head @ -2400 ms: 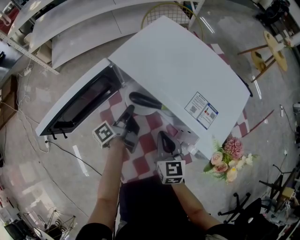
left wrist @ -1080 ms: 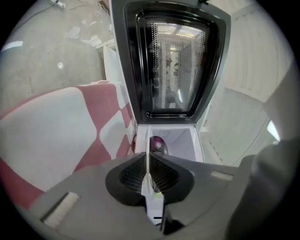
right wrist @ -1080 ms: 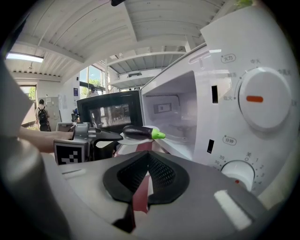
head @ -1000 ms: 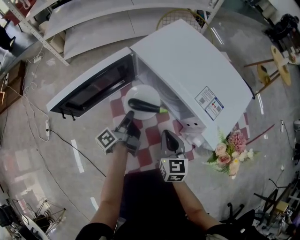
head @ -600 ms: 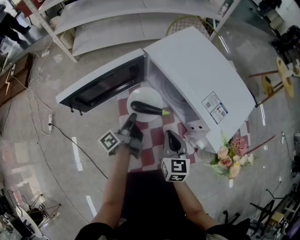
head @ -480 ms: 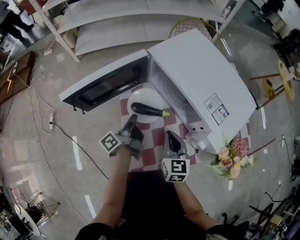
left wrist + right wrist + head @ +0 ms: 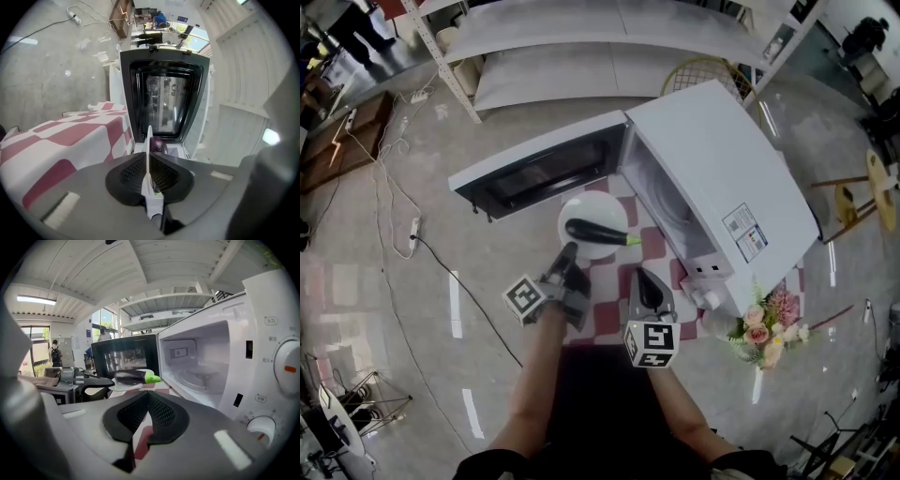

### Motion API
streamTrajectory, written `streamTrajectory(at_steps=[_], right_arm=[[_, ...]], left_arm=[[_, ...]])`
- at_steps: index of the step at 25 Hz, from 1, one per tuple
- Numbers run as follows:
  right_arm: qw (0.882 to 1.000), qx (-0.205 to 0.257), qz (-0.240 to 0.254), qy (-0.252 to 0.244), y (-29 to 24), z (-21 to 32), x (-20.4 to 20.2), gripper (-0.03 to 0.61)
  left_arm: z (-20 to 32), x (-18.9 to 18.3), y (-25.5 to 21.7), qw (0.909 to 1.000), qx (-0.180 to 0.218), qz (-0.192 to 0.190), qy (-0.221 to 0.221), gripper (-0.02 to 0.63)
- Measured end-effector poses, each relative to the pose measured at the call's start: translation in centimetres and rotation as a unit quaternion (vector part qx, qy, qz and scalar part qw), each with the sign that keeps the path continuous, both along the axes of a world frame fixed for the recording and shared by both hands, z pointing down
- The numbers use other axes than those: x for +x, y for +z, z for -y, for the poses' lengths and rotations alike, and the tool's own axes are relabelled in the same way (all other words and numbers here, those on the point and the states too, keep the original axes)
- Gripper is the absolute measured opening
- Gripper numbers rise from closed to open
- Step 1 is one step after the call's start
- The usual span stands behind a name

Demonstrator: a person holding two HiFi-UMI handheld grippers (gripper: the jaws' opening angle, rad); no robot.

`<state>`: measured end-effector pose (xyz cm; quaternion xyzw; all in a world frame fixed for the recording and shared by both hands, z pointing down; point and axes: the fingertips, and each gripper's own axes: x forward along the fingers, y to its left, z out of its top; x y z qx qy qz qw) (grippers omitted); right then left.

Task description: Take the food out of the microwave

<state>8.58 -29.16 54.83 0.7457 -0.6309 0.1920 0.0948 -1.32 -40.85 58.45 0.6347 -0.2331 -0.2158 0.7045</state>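
A dark purple eggplant (image 7: 595, 232) with a green stem lies on a white plate (image 7: 584, 208). The plate is in front of the white microwave (image 7: 722, 178), whose door (image 7: 544, 173) swings open to the left. My left gripper (image 7: 570, 251) is shut on the plate's near rim. In the left gripper view the plate (image 7: 149, 136) shows edge-on between the jaws of the left gripper (image 7: 149, 154), the eggplant (image 7: 157, 144) just beyond. My right gripper (image 7: 642, 279) is shut and empty, beside the plate. The right gripper (image 7: 148, 393) faces the eggplant (image 7: 133, 377) and the bare cavity (image 7: 201, 366).
A red-and-white checked cloth (image 7: 609, 281) covers the table under the microwave. A bunch of pink flowers (image 7: 764, 323) lies at the microwave's right corner. A cable (image 7: 441, 272) runs over the floor at the left. White benches (image 7: 581, 56) stand behind.
The plate with the eggplant has come out from the microwave's cavity towards me, held by the left gripper. Both grippers have drawn back a little; the right stays shut.
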Motion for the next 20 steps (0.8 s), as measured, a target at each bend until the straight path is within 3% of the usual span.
streamTrajectory(at_steps=[20], right_arm=[[0.996,0.013,0.003,-0.085,-1.3,2.1,-5.1,0.0]], left_arm=[[-1.3,-7.9,-1.2,0.9936,-0.003,0.003,-0.113,0.025]])
